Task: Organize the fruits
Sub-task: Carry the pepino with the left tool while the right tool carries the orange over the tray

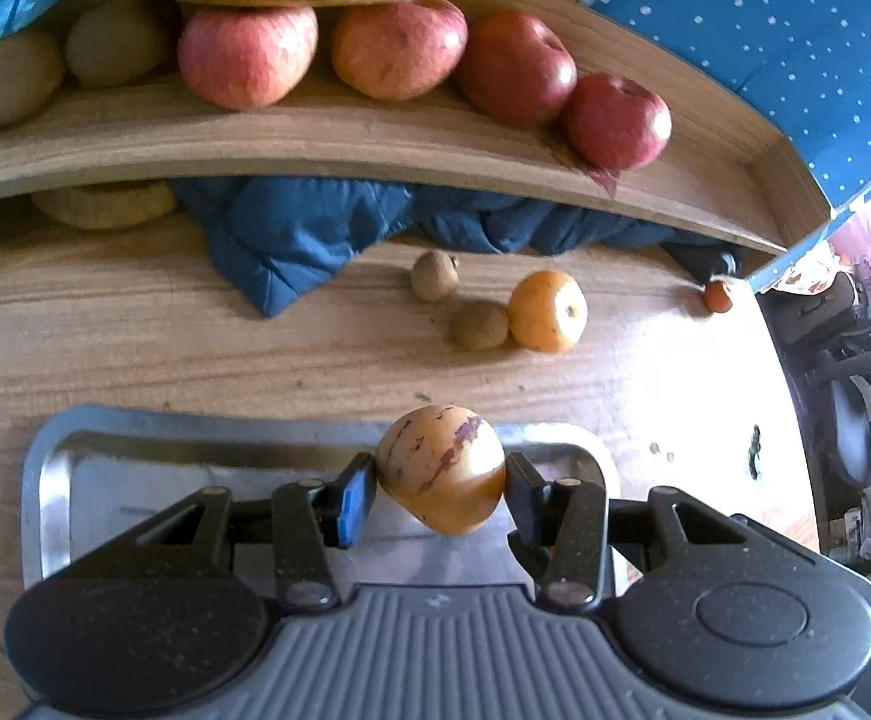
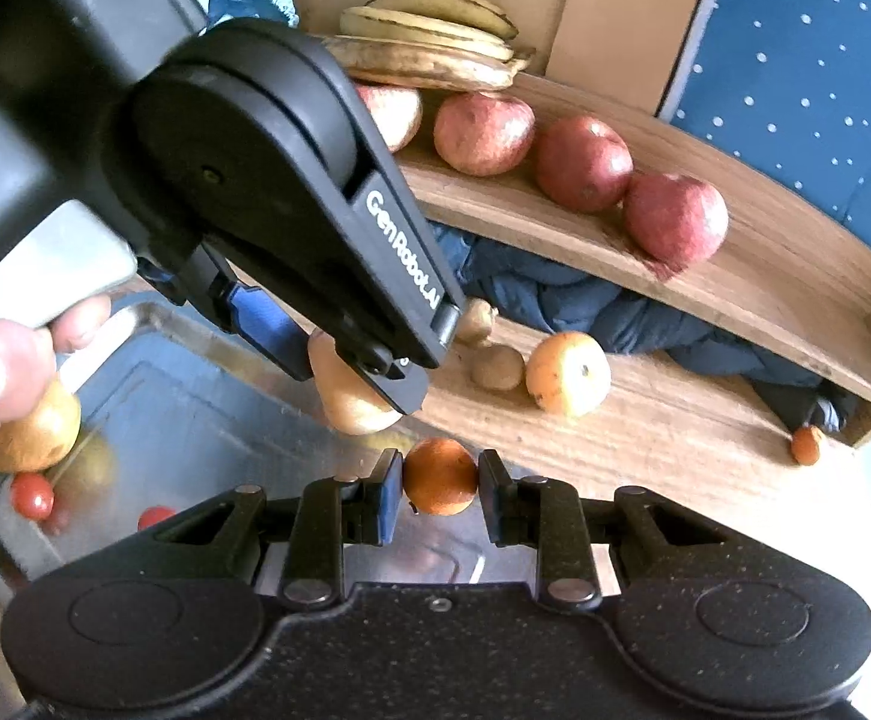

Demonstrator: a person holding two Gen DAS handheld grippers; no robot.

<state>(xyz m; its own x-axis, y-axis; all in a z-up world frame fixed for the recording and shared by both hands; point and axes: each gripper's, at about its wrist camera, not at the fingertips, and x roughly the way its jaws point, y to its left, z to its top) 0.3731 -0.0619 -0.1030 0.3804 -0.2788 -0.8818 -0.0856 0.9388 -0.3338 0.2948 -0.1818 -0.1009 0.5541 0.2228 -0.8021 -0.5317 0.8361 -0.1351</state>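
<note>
The wooden table (image 1: 135,324) carries a metal tray (image 1: 51,480), a blue quilted cloth (image 1: 291,234), two kiwis (image 1: 478,325), an orange (image 1: 548,311) and a raised shelf (image 1: 339,138) of apples (image 1: 248,54).

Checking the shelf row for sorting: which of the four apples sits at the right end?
The darkest red apple, last in the row on the wooden shelf, touching its red neighbour; the two paler apples lie further left.

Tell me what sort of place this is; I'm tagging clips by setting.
Probably a home, not a lab: a wooden shelf lined with apples and bananas, a quilted blue jacket on the wooden table, and a metal tray.
</note>
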